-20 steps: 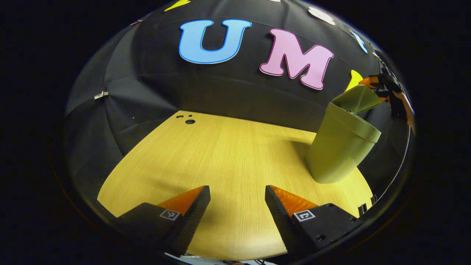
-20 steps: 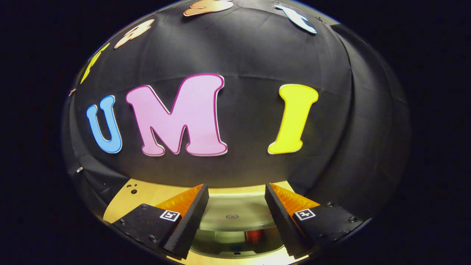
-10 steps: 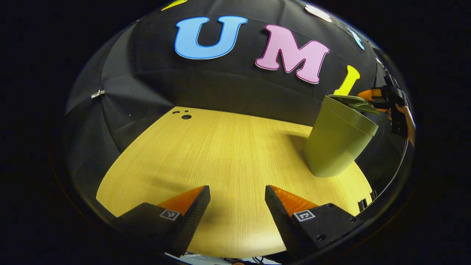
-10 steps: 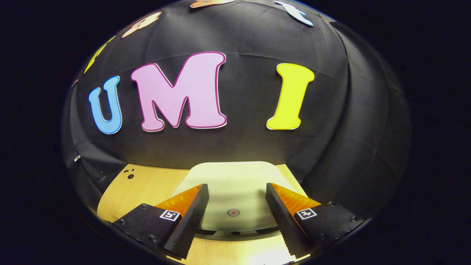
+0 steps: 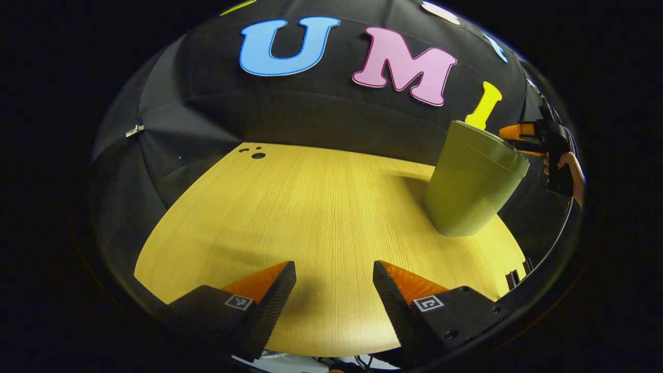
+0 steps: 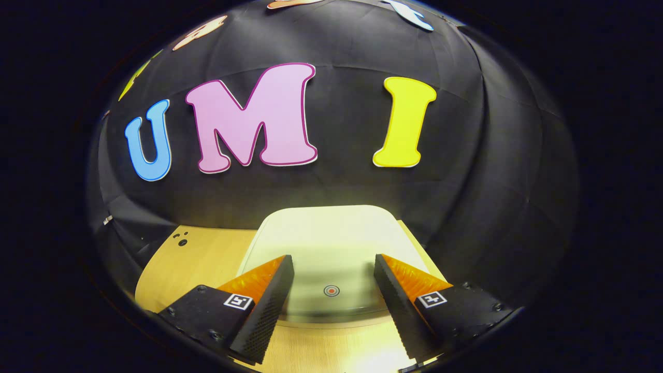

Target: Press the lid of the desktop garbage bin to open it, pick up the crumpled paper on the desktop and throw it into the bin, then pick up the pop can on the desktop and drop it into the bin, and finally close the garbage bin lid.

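Table (image 5: 311, 217): light wood-grain top with a curved edge, lit brightest toward the near side. A group of small dark holes (image 5: 255, 153) sat at 11 o'clock in the left gripper view, near the far edge.
Wall (image 5: 311, 119): black cloth, creased, closing the booth behind and beside the table. A small pale clip (image 5: 134, 130) was fixed to it at 9 o'clock.
Bin (image 5: 469, 186): green, upright on the table at 3 o'clock in the left gripper view, near the table's right edge.
Lid (image 6: 331, 248): lay flat on the bin's rim, closed. In the right gripper view it sat at 6 o'clock, with a small red ring mark (image 6: 331, 290) near its front edge.
Left gripper (image 5: 334, 272): fingers spread, nothing between them, above bare table well apart from the bin.
Right gripper (image 6: 331, 264): fingers spread, one over each side of the lid's front; contact with the lid could not be told. In the left gripper view it was just beside the bin's rim at 3 o'clock, held by a hand (image 5: 570, 171).
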{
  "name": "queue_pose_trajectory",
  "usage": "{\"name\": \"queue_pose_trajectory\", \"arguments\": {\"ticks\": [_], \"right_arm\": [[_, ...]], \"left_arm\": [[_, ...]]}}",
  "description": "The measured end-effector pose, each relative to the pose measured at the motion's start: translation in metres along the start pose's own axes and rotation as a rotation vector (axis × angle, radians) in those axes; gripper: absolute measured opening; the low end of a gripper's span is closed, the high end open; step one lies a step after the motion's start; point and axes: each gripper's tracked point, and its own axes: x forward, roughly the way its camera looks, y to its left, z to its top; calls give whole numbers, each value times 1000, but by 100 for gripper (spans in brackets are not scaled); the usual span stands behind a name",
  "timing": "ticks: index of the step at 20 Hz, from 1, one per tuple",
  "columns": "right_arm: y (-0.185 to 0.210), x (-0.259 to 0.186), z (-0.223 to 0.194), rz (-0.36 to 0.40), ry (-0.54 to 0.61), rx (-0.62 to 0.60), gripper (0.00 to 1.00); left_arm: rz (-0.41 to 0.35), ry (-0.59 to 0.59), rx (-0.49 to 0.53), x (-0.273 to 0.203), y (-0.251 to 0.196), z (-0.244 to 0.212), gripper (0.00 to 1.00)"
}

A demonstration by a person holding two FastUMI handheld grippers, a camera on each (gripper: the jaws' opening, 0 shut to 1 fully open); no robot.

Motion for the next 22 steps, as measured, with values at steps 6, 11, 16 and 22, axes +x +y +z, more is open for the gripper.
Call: {"name": "queue_pose_trajectory", "arguments": {"ticks": [6,11,16,22], "right_arm": [[1,-1,-5,-14,-22,-35,99],[3,-6,-1,22,-29,-28,98],[16,-34,11,18,-117,-59,98],[60,-95,34,118,-219,-76,98]], "left_arm": [[-1,-17,1,-1,-3,5,96],[9,-66,-1,-13,1,24,96],[22,-184,54,-42,-2,74,96],[10,-380,130,-106,-25,143,96]]}}
